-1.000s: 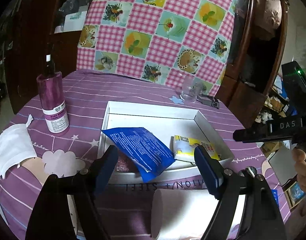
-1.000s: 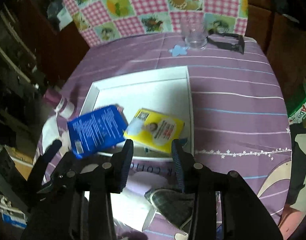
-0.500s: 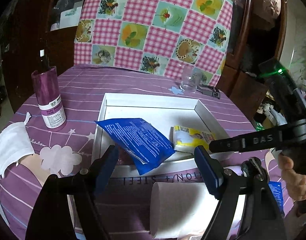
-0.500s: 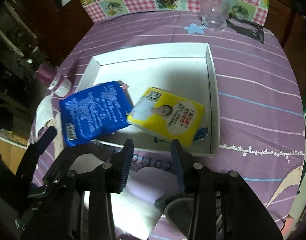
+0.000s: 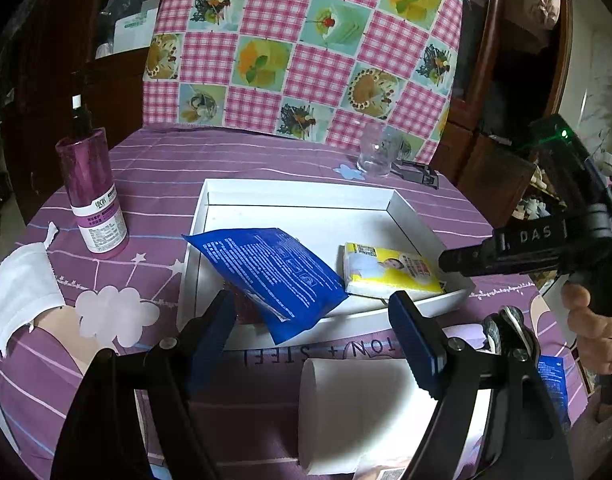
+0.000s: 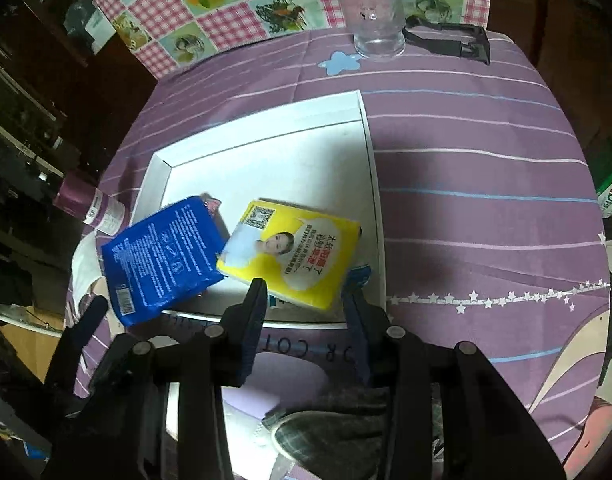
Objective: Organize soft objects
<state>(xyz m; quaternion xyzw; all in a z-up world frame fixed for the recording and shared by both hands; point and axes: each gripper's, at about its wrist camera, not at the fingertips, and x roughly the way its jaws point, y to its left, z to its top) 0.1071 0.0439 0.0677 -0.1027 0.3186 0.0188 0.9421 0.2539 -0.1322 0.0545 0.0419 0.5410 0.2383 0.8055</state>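
Left view: sits low behind its own fingers (image 5: 412,332), faces across the surface (image 5: 154,168) toward the checked cloth (image 5: 306,48), close to the tray's (image 5: 298,190) near wall.
Right view: sits higher, tilts steeply down past its fingers (image 6: 254,304), close over the yellow pack (image 6: 294,252).
Shared: tray, blue pack (image 5: 266,272), yellow pack, glass (image 6: 376,20), bottle (image 5: 94,196).

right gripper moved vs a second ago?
Yes. The right gripper has come down and forward toward the white tray; its tips now frame the yellow tissue pack.
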